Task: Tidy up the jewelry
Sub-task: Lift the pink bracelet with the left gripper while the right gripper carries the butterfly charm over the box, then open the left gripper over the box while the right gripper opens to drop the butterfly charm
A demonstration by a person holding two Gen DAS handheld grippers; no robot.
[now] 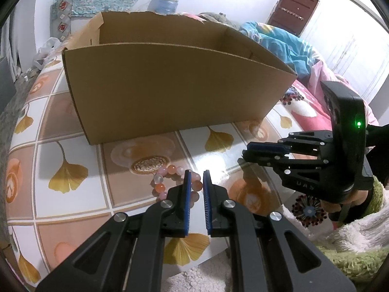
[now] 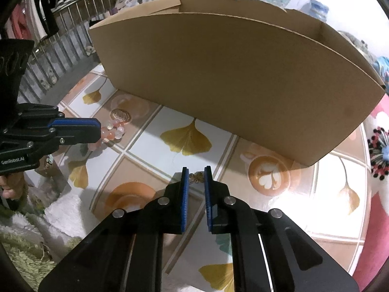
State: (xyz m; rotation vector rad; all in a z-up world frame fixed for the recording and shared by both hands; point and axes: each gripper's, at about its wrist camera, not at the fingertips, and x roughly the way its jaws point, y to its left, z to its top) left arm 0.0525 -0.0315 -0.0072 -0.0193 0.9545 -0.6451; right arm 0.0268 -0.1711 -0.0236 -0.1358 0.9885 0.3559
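A pink and orange bead bracelet (image 1: 167, 177) lies on the patterned table in front of an open cardboard box (image 1: 170, 92). My left gripper (image 1: 196, 174) hovers low over the bracelet's right side; one bead shows between its slightly parted blue pads. From the right wrist view the left gripper (image 2: 97, 130) sits over the bracelet (image 2: 113, 130). My right gripper (image 2: 196, 170) is slightly open around a small gold ornament (image 2: 196, 177) on the table. The box (image 2: 231, 85) stands just behind.
The table (image 2: 279, 219) has a leaf and coffee-cup pattern. A fluffy rug (image 1: 352, 243) lies below its near edge. Bedding (image 1: 279, 41) is behind the box. A metal railing (image 2: 60, 24) stands far left.
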